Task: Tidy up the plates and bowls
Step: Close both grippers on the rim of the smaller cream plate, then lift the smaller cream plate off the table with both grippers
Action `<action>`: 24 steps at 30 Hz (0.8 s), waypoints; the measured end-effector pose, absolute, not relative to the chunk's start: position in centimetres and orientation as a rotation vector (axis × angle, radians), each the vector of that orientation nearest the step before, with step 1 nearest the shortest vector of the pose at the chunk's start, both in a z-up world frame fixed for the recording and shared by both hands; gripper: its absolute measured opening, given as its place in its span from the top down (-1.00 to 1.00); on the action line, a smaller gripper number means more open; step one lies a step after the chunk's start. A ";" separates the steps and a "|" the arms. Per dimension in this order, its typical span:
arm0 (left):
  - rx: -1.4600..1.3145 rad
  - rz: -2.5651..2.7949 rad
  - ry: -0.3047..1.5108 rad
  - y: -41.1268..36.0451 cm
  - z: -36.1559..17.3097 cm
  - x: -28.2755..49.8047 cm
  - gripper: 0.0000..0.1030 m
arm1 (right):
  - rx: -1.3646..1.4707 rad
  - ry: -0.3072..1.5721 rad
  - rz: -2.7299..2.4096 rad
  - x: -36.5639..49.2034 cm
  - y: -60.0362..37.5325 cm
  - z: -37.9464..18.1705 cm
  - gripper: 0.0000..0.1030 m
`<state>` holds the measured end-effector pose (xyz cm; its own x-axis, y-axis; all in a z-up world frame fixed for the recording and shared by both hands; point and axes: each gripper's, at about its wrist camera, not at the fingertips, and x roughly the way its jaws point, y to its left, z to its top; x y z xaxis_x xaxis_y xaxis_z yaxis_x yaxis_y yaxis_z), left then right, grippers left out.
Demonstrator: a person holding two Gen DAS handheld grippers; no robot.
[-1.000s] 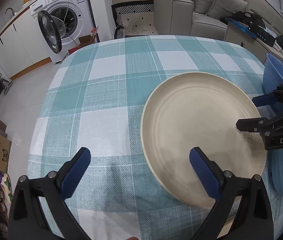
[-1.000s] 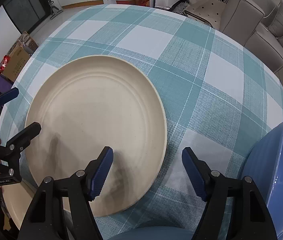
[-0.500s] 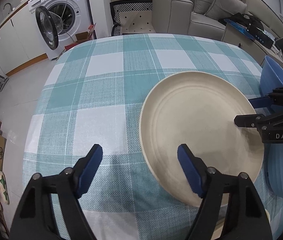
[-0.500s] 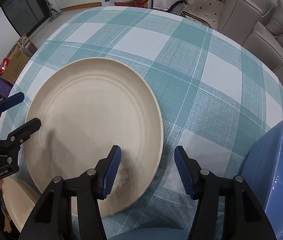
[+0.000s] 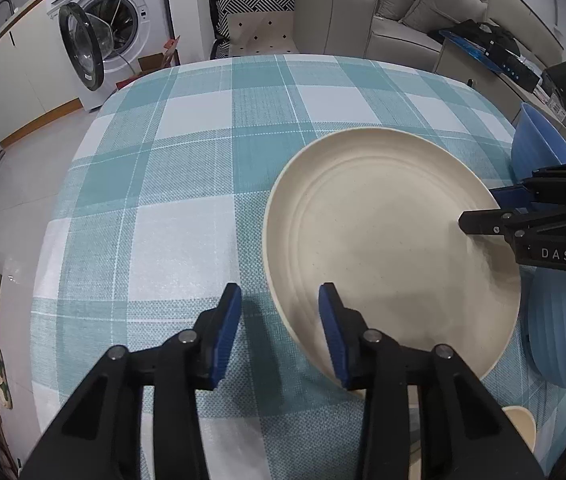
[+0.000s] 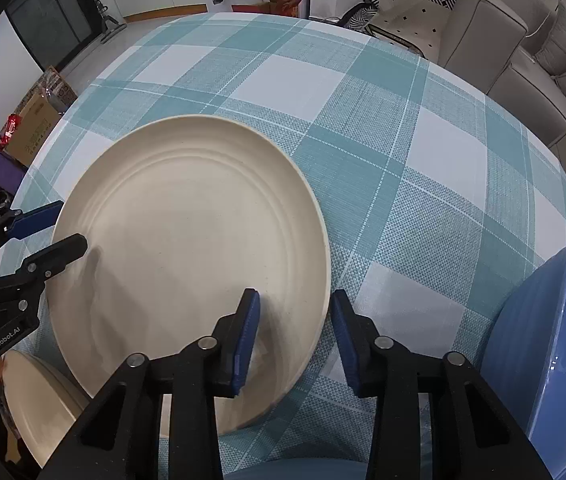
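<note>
A large cream plate (image 5: 387,240) (image 6: 187,248) lies flat on the teal checked tablecloth (image 5: 187,168). My left gripper (image 5: 281,324) straddles the plate's left rim, one finger over the cloth and one over the plate, and its jaws are closing. My right gripper (image 6: 295,332) straddles the opposite rim in the same way, jaws also closing. No pad is seen pressing on the rim. Each gripper shows in the other's view: the right gripper (image 5: 483,210) and the left gripper (image 6: 61,230).
A blue ribbed bowl (image 6: 555,340) (image 5: 539,152) stands right of the plate, with another blue bowl (image 5: 559,328) nearer. A second cream plate (image 6: 39,400) lies at the table's near edge. Beyond the table are a washing machine (image 5: 111,32) and a sofa (image 5: 403,16).
Both grippers' jaws have narrowed markedly around the plate's opposite rims. The hands have stayed where they were, and the plate has not moved.
</note>
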<state>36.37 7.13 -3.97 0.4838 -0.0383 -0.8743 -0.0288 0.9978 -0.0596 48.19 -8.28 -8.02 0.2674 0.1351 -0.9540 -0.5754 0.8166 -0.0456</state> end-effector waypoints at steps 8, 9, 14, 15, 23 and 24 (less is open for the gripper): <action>-0.074 -0.025 1.071 7.0 -4.1 36.2 0.64 | -0.447 1.202 0.492 48.1 -8.2 -7.9 0.50; -0.072 -0.027 1.071 7.0 -4.0 36.2 0.68 | -0.451 1.199 0.485 48.2 -8.2 -7.8 0.56; -0.062 -0.026 1.065 6.8 -3.8 36.0 0.73 | -0.450 1.198 0.478 48.1 -8.4 -7.7 0.62; -0.063 -0.025 1.064 6.8 -3.8 36.0 0.74 | -0.450 1.197 0.477 48.1 -8.4 -7.7 0.62; -0.068 -0.020 1.061 7.0 -3.6 35.9 0.77 | -0.445 1.196 0.472 48.0 -8.5 -7.6 0.64; -0.069 -0.019 1.062 7.0 -3.6 35.9 0.77 | -0.443 1.196 0.470 48.0 -8.5 -7.6 0.65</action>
<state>35.90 6.95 -3.59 0.4875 -0.0489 -0.8717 -0.0176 0.9977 -0.0658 47.97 -8.51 -7.59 0.2940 0.1119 -0.9493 -0.5645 0.8217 -0.0780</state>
